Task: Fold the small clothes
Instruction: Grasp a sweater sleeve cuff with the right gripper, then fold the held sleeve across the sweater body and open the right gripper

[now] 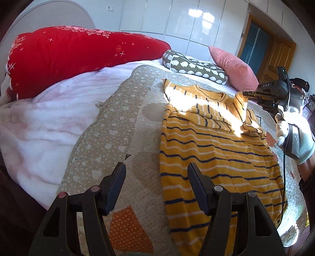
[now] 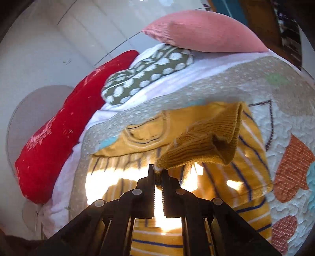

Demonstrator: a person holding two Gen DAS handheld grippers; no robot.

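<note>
A small yellow sweater with navy and white stripes [image 1: 216, 149] lies flat on the quilted bed cover [image 1: 122, 122], one sleeve folded across its chest. My left gripper [image 1: 157, 167] is open and empty, hovering over the sweater's left edge near the hem. My right gripper [image 2: 158, 171] is shut on the ribbed cuff [image 2: 206, 145] of the other sleeve and holds it lifted above the sweater's chest [image 2: 149, 126]. In the left wrist view the right gripper [image 1: 246, 94] shows at the far right, held by a gloved hand [image 1: 295, 134].
A red quilt [image 1: 78, 55] and a white fleece blanket [image 1: 49, 122] lie at the left. A patterned olive pillow [image 1: 195, 67] and a pink cushion [image 1: 234, 67] lie past the sweater's collar. White wardrobe doors [image 1: 177, 17] stand behind the bed.
</note>
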